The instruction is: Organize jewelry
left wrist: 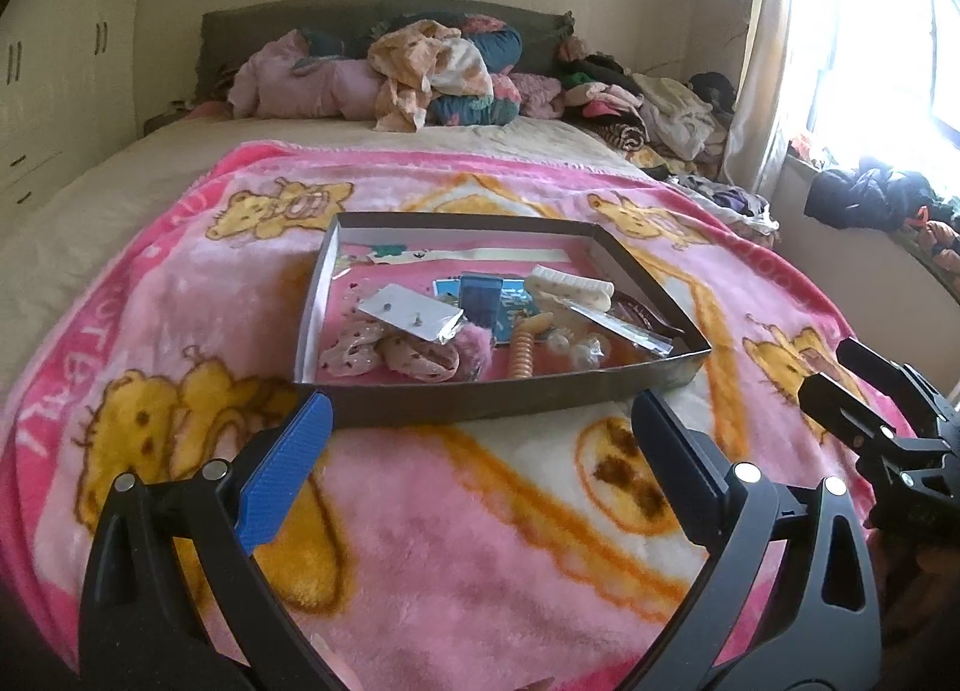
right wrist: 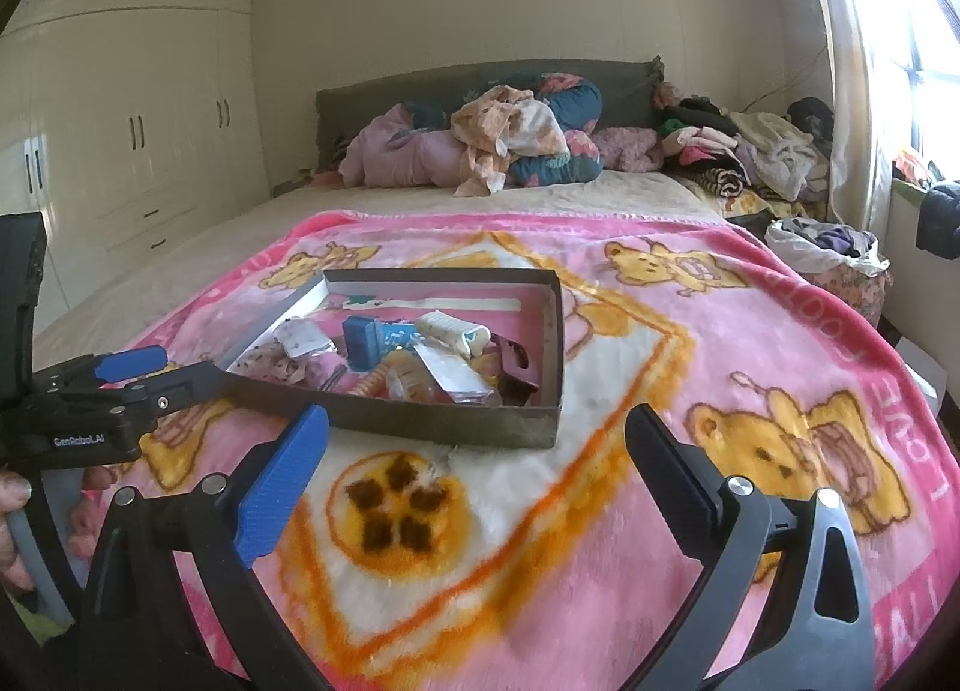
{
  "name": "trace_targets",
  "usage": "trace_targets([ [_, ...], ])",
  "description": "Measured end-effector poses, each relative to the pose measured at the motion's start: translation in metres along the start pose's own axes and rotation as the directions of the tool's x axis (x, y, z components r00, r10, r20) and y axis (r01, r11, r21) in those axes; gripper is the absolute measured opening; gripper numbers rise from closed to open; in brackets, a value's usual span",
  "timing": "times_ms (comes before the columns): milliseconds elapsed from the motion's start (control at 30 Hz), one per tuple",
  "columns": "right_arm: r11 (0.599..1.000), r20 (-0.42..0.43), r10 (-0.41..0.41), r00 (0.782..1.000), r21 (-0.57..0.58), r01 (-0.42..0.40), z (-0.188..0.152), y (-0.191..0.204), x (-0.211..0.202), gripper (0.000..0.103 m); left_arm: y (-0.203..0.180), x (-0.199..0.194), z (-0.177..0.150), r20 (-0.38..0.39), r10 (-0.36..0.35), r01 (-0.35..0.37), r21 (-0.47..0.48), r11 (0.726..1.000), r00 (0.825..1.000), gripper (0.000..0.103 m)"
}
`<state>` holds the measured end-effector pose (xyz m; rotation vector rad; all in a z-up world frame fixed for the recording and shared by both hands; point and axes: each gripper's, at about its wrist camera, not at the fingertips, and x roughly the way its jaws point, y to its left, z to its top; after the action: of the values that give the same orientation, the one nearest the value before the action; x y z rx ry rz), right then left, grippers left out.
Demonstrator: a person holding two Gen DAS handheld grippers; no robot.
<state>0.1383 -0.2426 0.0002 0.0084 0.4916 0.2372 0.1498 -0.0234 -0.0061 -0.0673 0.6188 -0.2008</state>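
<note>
Nearest to the cameras, both grippers are held low over a pink fleece blanket (left wrist: 456, 541) printed with yellow bears. The left gripper (left wrist: 480, 421) is seen with its fingers spread wide and nothing between them; one blue ribbed pad (left wrist: 288, 469) faces inward. The right gripper (right wrist: 477, 433) is likewise released, its fingers parted and empty, hovering above a yellow paw print (right wrist: 396, 505) on the blanket. At the left edge of the right wrist view, a hand (right wrist: 12, 517) is seen on the left gripper's handle.

Just beyond the fingertips a shallow dark cardboard tray (left wrist: 516, 397) rests on the blanket, apart from both grippers. The jewelry and accessories are gathered inside it — a white earring card (left wrist: 408, 313) in clear wrap, pink spotted scrunchies (left wrist: 384, 352), a blue comb (left wrist: 480, 298), a cream hair claw (left wrist: 570, 286) and an orange spiral hair tie (left wrist: 522, 358), loosely piled and overlapping.

Farther back, crumpled clothes and bedding (left wrist: 414, 72) are heaped against a grey headboard (left wrist: 240, 24), with cream wardrobes (right wrist: 138, 126) at the left and a bright window (left wrist: 870, 30) at the right.
</note>
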Motion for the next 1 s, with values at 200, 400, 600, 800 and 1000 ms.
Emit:
trace_targets([
  [200,1.0,0.013,-0.014,1.0,0.002,0.014,-0.01,0.001,-0.006,0.096,-0.001,-0.009,-0.006,0.035,0.019,-0.019,0.008,1.0,0.999,0.091],
  [400,0.999,0.036,-0.037,0.999,-0.014,0.037,-0.021,0.003,-0.013,0.096,-0.002,-0.018,-0.015,0.066,0.045,-0.046,0.008,0.999,0.997,0.091],
  [600,0.998,0.073,-0.049,0.996,-0.023,0.051,-0.03,0.006,-0.021,0.096,-0.001,-0.024,-0.028,0.084,0.092,-0.092,-0.012,0.996,0.992,0.091],
  [800,0.998,0.103,-0.057,0.993,-0.009,0.059,-0.036,0.007,-0.027,0.096,-0.004,-0.03,-0.038,0.11,0.107,-0.107,-0.005,0.994,0.988,0.091],
  [1000,0.997,0.138,-0.068,0.988,-0.01,0.07,-0.045,0.008,-0.034,0.097,-0.013,-0.037,-0.047,0.144,0.087,-0.091,0.025,0.996,0.986,0.091],
])
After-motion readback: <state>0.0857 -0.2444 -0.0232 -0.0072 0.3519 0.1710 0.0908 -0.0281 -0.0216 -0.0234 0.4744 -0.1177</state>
